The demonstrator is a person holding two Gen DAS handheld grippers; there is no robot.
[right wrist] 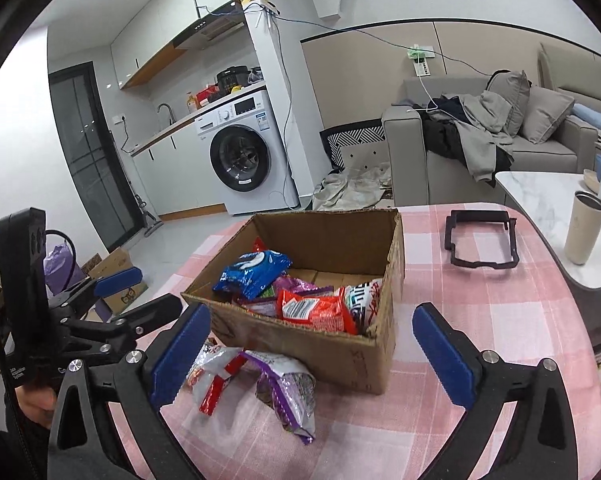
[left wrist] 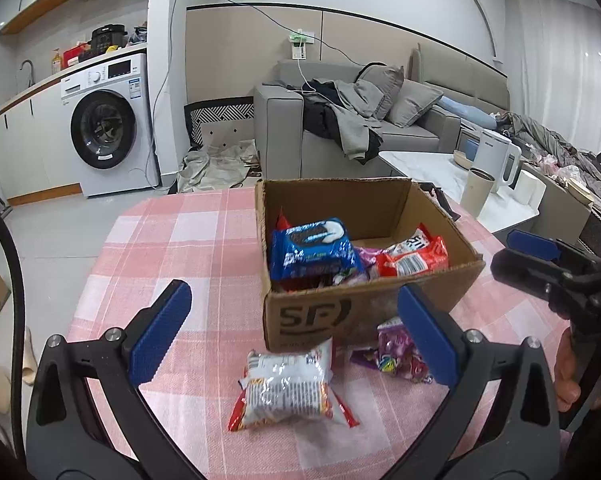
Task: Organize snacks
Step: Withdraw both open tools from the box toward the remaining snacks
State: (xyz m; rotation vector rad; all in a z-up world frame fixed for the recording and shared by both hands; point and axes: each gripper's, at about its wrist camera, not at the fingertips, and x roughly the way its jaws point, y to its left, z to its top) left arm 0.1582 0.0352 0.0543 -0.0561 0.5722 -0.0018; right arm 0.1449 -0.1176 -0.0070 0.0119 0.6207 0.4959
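Both the left gripper [left wrist: 296, 338] and right gripper [right wrist: 312, 350] stand wide open, empty; close squarely across the white-and-red snack packet [left wrist: 288, 388] before lifting it into the cardboard box [left wrist: 364, 308].

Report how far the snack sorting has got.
Done: the blue cookie pack, a red packet and other packets lie in the cardboard box. In hand: nothing; left gripper and right gripper have open, empty jaws. Left: the white-and-red packet and purple packet on the tablecloth.

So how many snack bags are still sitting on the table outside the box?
2: a white and red bag in front of the cardboard box, and a purple bag right beside it. None seems hidden.
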